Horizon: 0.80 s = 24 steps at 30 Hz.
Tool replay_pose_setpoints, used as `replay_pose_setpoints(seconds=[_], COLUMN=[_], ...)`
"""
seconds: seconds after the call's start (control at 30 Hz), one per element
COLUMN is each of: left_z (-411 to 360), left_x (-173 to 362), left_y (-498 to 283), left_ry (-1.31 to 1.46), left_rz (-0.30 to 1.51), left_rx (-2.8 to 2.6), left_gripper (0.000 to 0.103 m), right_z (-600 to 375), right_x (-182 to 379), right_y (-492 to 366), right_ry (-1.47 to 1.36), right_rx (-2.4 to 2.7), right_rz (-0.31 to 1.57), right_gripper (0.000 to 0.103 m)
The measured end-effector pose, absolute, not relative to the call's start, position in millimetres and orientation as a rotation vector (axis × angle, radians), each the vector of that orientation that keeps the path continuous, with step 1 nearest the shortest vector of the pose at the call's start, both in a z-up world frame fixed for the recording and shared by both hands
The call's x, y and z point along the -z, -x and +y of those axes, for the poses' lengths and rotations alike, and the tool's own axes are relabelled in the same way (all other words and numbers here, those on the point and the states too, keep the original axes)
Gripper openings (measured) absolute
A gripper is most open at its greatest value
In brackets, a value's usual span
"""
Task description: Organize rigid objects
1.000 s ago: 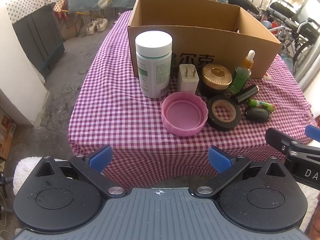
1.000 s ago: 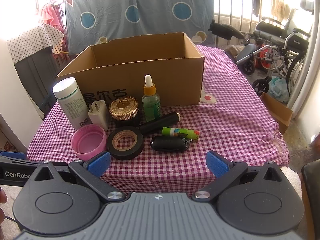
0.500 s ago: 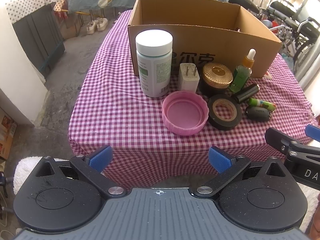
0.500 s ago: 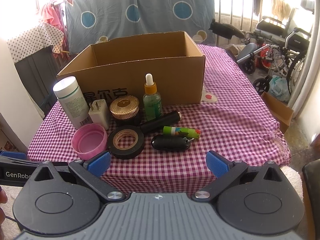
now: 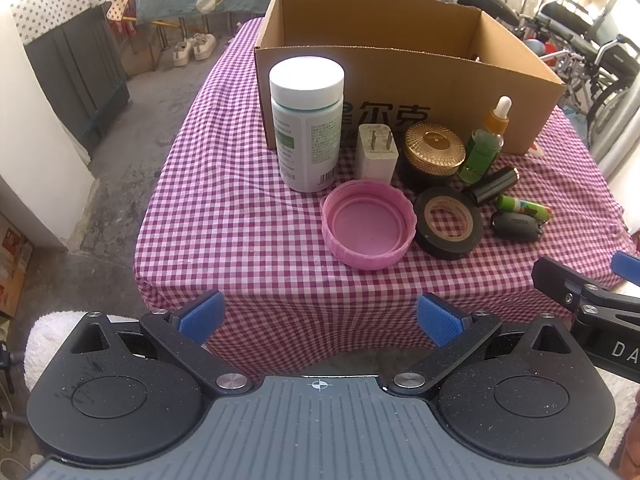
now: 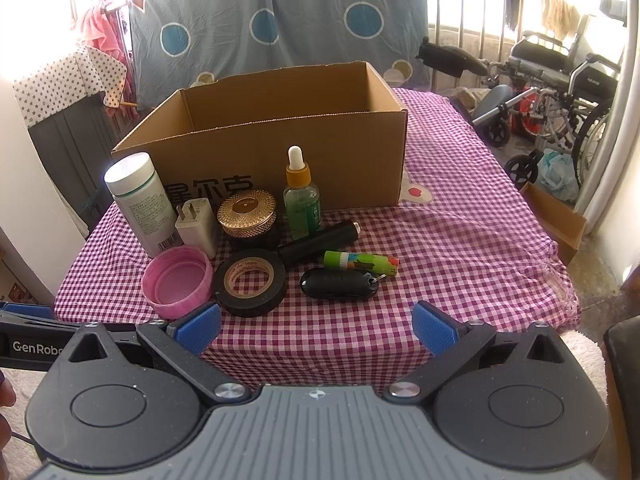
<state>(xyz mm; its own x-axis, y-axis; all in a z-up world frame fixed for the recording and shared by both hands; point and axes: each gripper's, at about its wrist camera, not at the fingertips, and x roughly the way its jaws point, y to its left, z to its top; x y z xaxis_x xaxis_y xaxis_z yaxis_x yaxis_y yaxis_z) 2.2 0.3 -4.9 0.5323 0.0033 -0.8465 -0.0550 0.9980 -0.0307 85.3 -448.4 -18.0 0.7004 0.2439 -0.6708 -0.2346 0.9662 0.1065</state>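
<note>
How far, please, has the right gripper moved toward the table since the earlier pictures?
Yes, slightly forward: in its own view, the cardboard box and black tape roll sit marginally closer.

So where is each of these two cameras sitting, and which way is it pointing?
Left wrist view: rides on the left tongs, open, before the table's near edge, facing the white pill bottle and brown cardboard box; the right tongs' arm shows at right.
Right wrist view: rides on the right tongs, open, facing the black key fob; a fingertip shows at the left edge.
Shared: pink plastic lid, black tape roll, box.
</note>
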Motion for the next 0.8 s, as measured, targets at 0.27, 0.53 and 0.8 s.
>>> replay_pose_setpoints(seconds=[0.27, 0.53, 0.8], left_z=[-12, -24, -37], left_x=[6, 5, 3], left_y=[-6, -13, -21], left_ry=[0.023, 0.035, 0.025], left_rz=[1.005, 0.945, 0.9], left_rx=[0.009, 0.148, 0.213], left_gripper=[0.103, 0.103, 0.103], right_z=[-473, -492, -517], right_x=[19, 25, 33], right_y=[-90, -94, -106], right_ry=[-0.069, -0.174, -0.246], right_rx=[-0.241, -0.217, -0.193], right_rz=[0.7, 0.731, 0.73], right_gripper=[0.103, 0.103, 0.103])
